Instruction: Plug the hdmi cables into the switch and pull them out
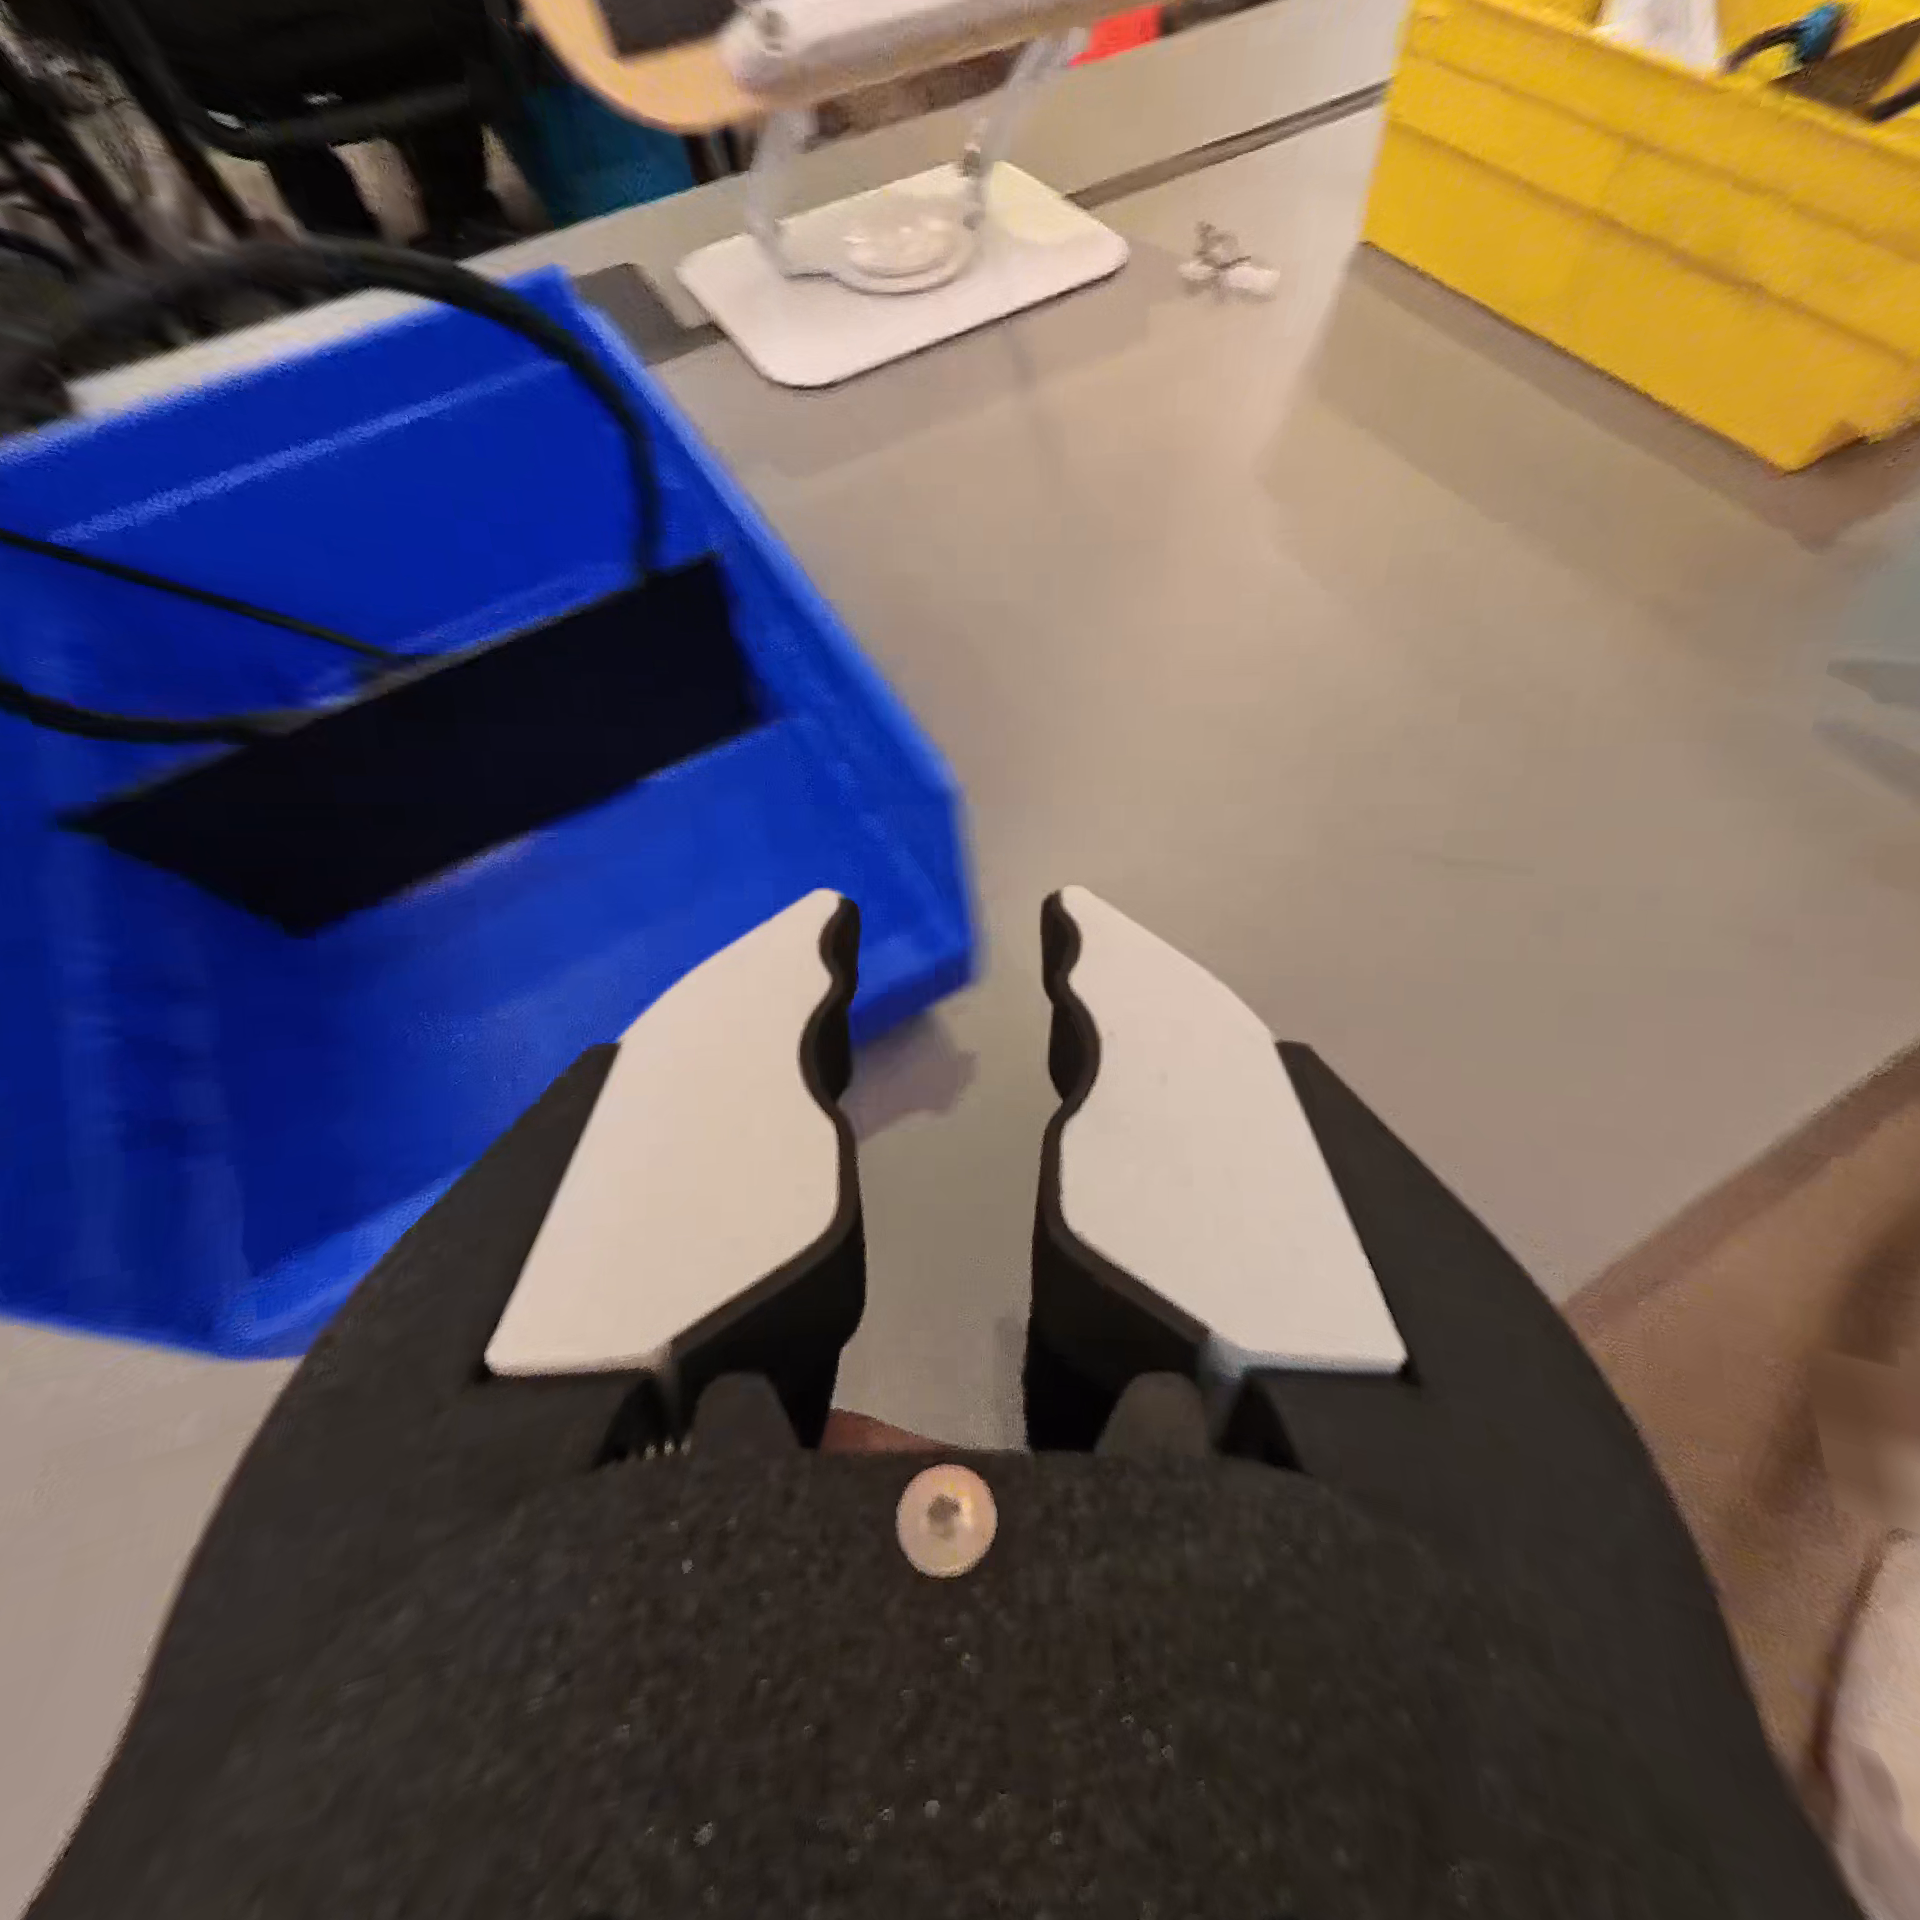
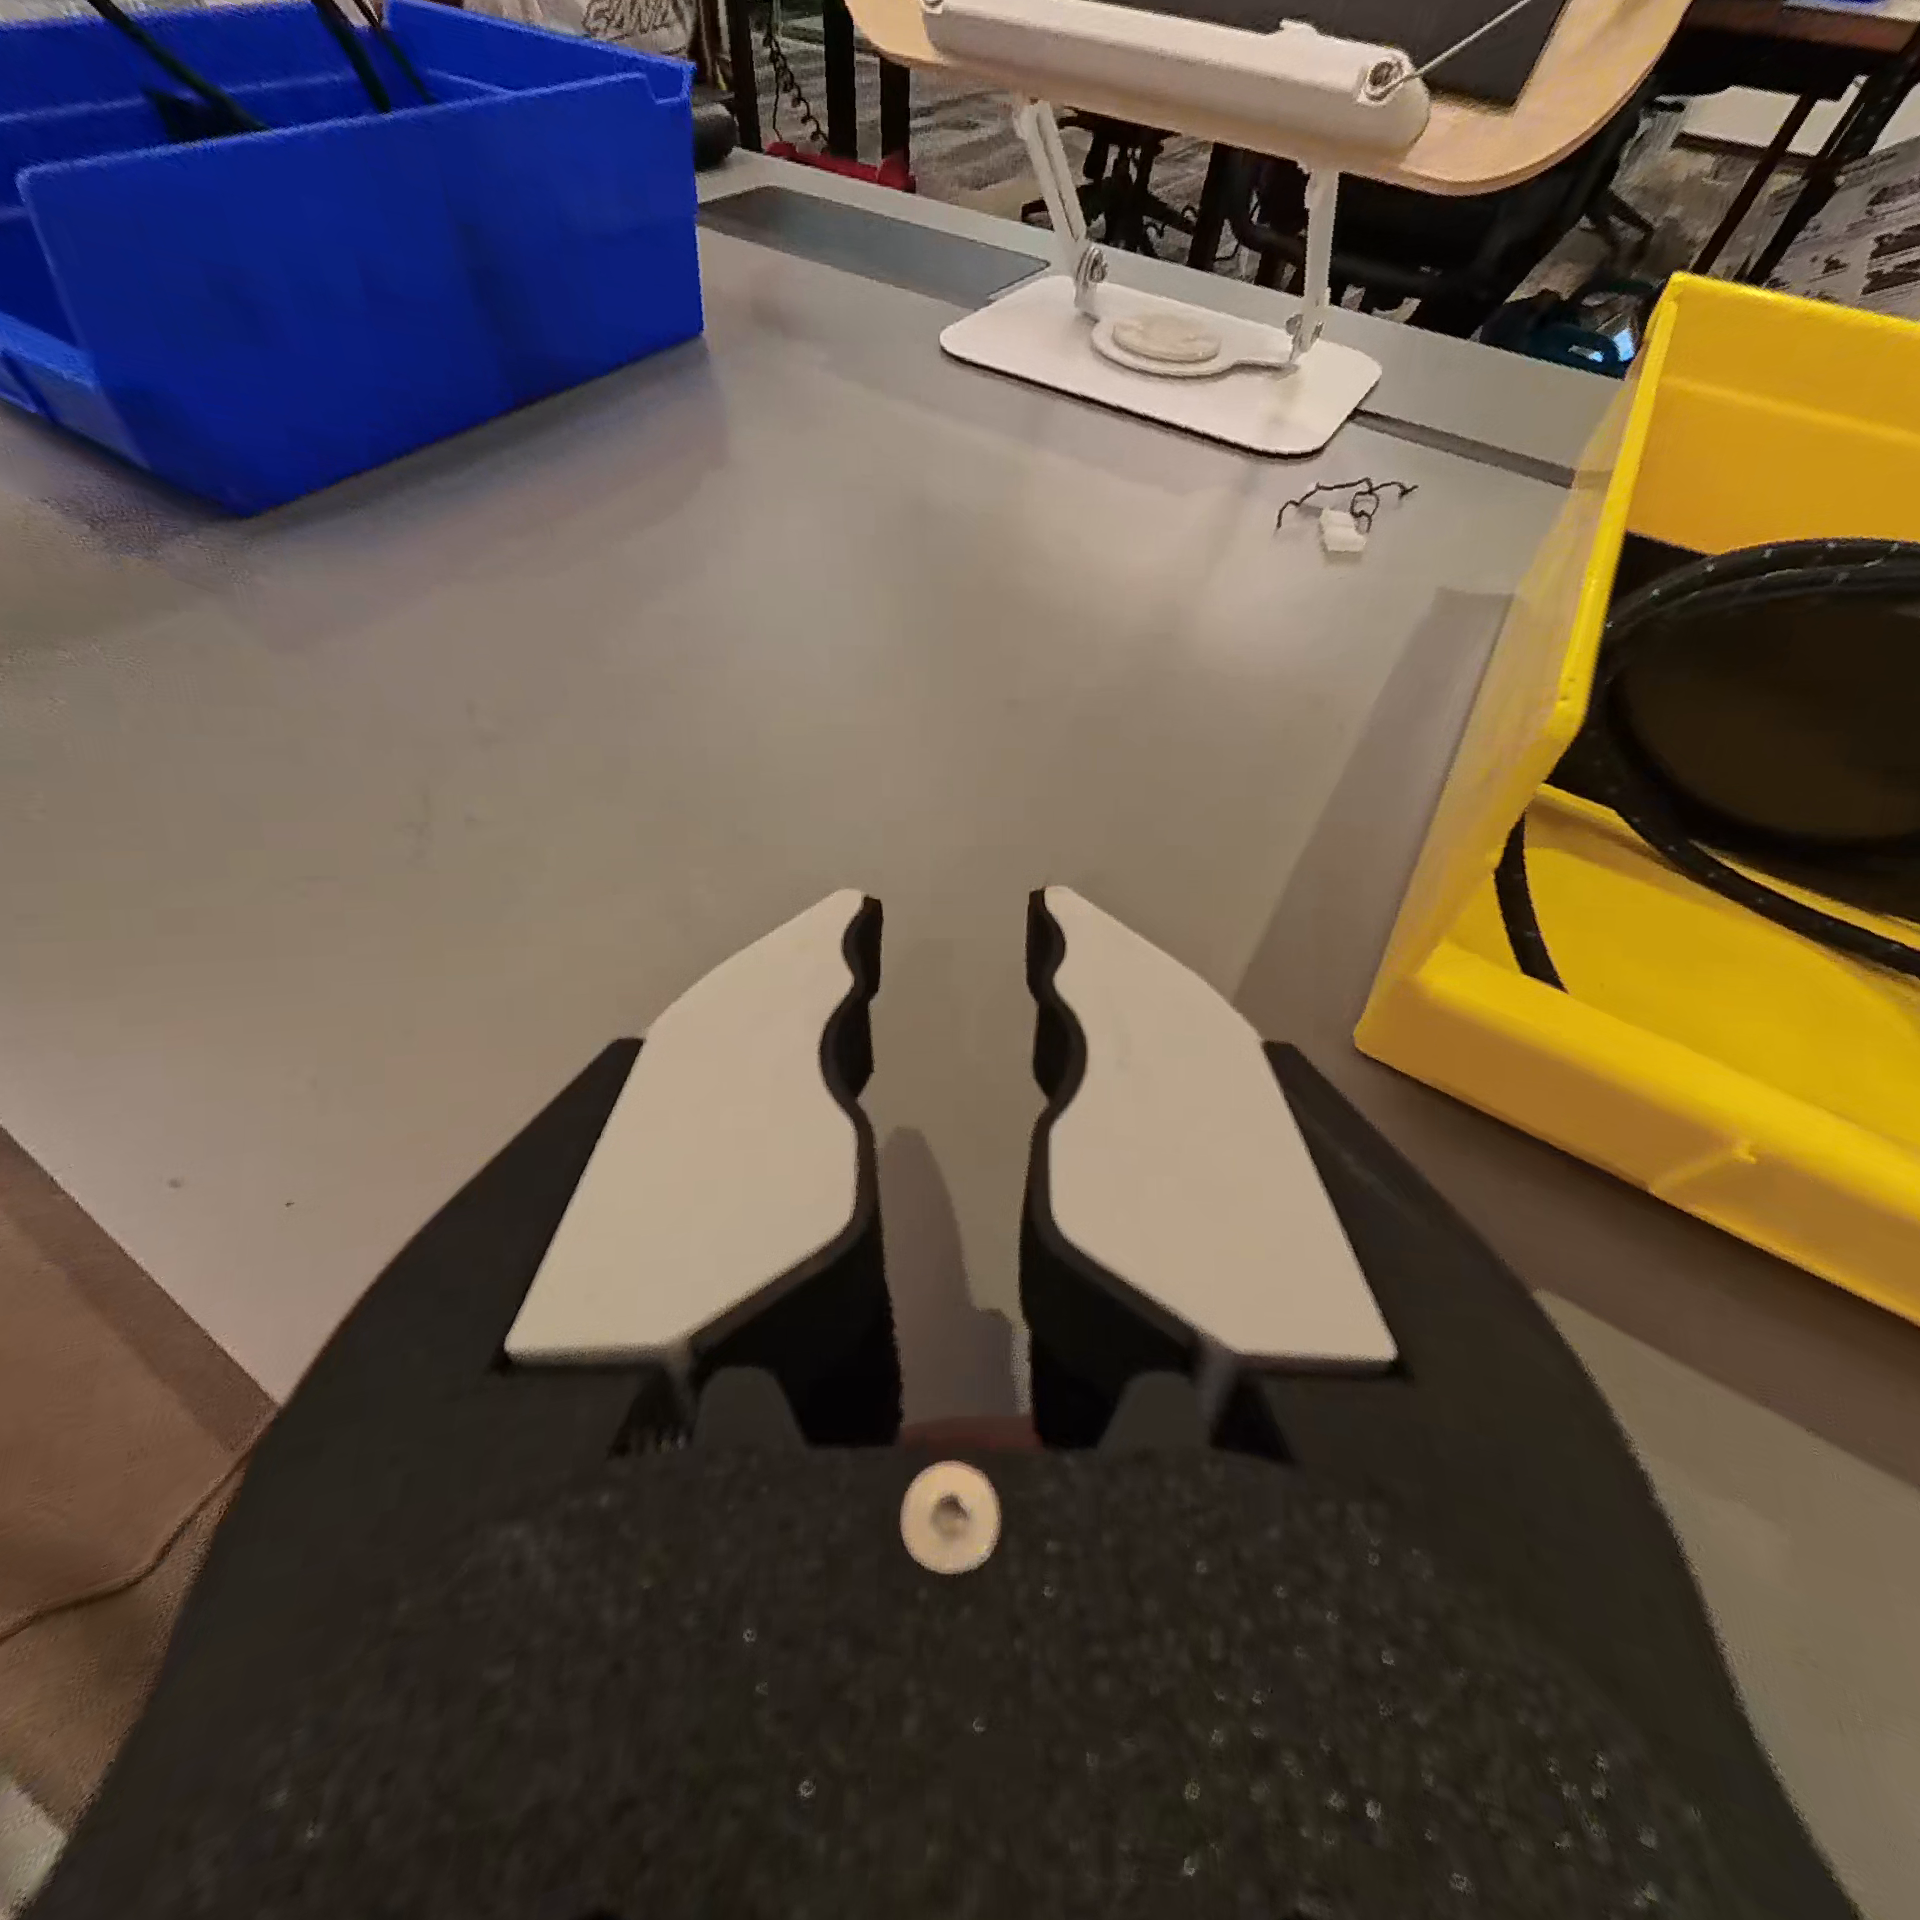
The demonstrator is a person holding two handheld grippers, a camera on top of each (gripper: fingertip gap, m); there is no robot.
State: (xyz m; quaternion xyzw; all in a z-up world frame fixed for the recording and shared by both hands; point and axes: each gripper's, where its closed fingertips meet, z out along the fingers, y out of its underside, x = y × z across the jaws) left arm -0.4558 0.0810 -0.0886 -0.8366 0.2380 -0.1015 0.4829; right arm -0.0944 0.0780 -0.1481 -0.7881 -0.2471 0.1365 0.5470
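Left wrist view shows the left tongs (image 1: 951, 920) parted by a narrow gap, holding nothing and touching nothing, poised above the grey worktop (image 1: 1299, 727). Just ahead and to their left sits a blue bin (image 1: 416, 1039), blurred, with a flat black bar (image 1: 436, 748) over its front; whether this is the switch I cannot tell. A thin black cable (image 1: 613, 395) arcs from the bar's far end. Farther ahead stands a white stand (image 1: 904, 281), and far right a yellow bin (image 1: 1642, 260).

Right wrist view shows the right tongs (image 2: 954, 914) likewise slightly apart and empty, over bare worktop. Close on their right, the yellow bin (image 2: 1558, 1091) holds a coiled black braided cable (image 2: 1662, 831). Well ahead to the left the blue bin (image 2: 364, 312) has black cables (image 2: 177, 73) rising out of it.
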